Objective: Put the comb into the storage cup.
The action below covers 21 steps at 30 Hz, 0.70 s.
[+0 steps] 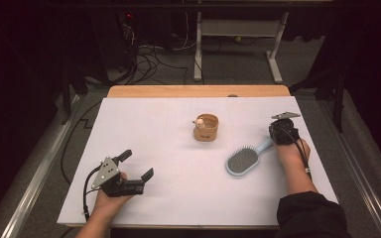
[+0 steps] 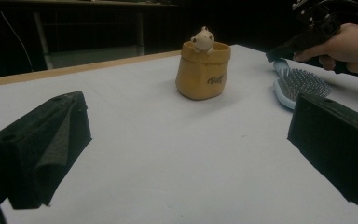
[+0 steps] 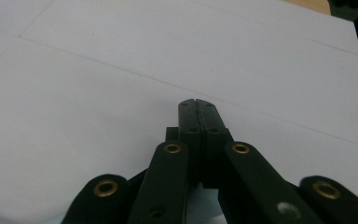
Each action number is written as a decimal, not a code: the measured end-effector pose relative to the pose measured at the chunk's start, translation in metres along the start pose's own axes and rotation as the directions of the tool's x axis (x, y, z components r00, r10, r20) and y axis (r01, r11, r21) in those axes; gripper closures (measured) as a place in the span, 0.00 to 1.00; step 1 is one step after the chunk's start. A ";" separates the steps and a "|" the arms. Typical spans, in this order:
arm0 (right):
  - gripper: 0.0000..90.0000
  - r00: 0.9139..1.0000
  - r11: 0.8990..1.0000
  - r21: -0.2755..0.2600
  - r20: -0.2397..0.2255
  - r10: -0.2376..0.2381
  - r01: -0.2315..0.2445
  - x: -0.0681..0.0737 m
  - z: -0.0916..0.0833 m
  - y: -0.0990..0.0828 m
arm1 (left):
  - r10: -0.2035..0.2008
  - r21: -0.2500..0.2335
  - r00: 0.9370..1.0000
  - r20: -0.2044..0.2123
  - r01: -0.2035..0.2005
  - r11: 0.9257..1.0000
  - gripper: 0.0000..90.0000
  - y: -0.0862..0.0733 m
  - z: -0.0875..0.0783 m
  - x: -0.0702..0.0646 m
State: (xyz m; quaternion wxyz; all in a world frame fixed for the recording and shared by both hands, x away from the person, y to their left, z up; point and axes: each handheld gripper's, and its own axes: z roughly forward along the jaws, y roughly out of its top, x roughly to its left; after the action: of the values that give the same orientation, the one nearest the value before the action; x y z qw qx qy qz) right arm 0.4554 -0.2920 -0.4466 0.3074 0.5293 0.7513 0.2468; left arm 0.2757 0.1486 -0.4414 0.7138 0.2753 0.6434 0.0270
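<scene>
A dark room surrounds the white table (image 1: 144, 129); left gripper (image 1: 135, 167) fingers gape empty, right gripper (image 3: 198, 103) fingers pressed together.

The white table (image 1: 178, 163) is seen from high above, looking forward and down. It is seen low and close from the left gripper, facing the yellow pot (image 2: 203, 70) and hairbrush (image 2: 300, 86), also seen from above. The right gripper view is pointed down at the table, very close.

Matt white sheet (image 1: 154, 144) over a wooden tabletop (image 1: 198, 91); glazed ceramic pot (image 1: 206, 127); smooth plastic hairbrush (image 1: 243, 161); matt black grippers, brass-coloured rivets
</scene>
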 end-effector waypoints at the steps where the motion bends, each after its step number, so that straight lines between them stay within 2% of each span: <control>1: 1.00 1.000 1.000 0.002 -0.002 0.000 0.000 0.000 0.001 -0.001 | 0.000 0.001 1.000 0.001 0.000 1.000 0.00 0.000 0.000 0.000; 6: 1.00 1.000 0.999 0.028 0.012 -0.020 0.020 -0.002 0.000 -0.001 | 0.005 0.004 1.000 0.006 -0.005 1.000 0.00 -0.001 -0.001 0.000; 13: 1.00 0.999 0.997 0.063 0.001 -0.044 0.044 -0.002 -0.004 -0.006 | 0.005 -0.004 1.000 0.006 -0.005 1.000 0.00 0.000 -0.001 0.000; 17: 1.00 0.998 0.996 0.075 -0.010 -0.055 0.056 -0.001 -0.010 -0.014 | 0.009 -0.002 1.000 0.009 -0.009 1.000 0.00 0.001 -0.001 0.000; 21: 1.00 0.998 0.995 0.083 -0.025 -0.053 0.055 -0.003 -0.021 -0.024 | -0.008 -0.009 1.000 0.006 0.008 1.000 0.00 0.002 -0.001 -0.001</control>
State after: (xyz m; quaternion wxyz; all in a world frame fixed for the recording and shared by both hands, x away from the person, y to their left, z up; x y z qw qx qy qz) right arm 0.4255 -0.3030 -0.4482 0.2829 0.5183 0.7785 0.2128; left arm 0.2749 0.1498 -0.4396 0.7170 0.2696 0.6422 0.0264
